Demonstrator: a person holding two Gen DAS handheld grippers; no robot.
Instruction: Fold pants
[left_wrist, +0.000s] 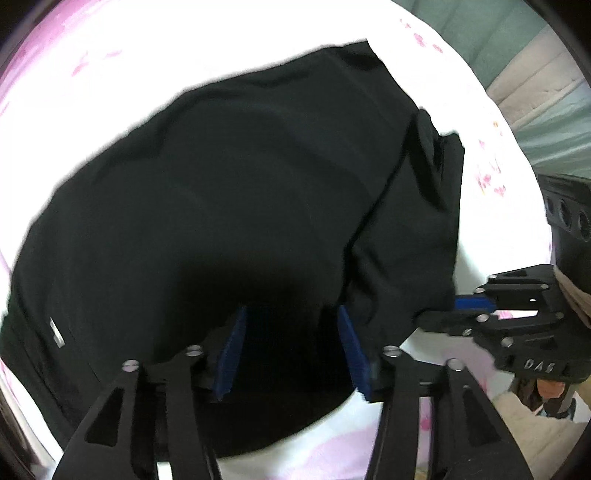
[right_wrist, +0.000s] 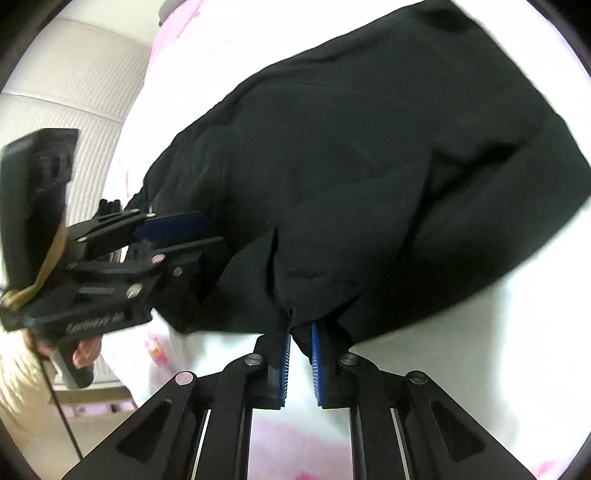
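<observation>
The black pants (left_wrist: 236, 192) lie in a folded heap on a white bed sheet with pink flowers (left_wrist: 110, 55). My left gripper (left_wrist: 291, 314) has its blue pads wide apart with black cloth lying between them, so it is open over the near edge. In the right wrist view the pants (right_wrist: 369, 177) fill the middle. My right gripper (right_wrist: 300, 332) has its blue pads almost together, pinching a fold of the pants' near edge. The right gripper also shows in the left wrist view (left_wrist: 469, 306), and the left gripper in the right wrist view (right_wrist: 184, 229).
The bed edge runs at the right in the left wrist view, with a grey-green floor (left_wrist: 554, 122) beyond. A white ribbed panel (right_wrist: 81, 110) stands at the left in the right wrist view. A hand (right_wrist: 85, 350) holds the left gripper's handle.
</observation>
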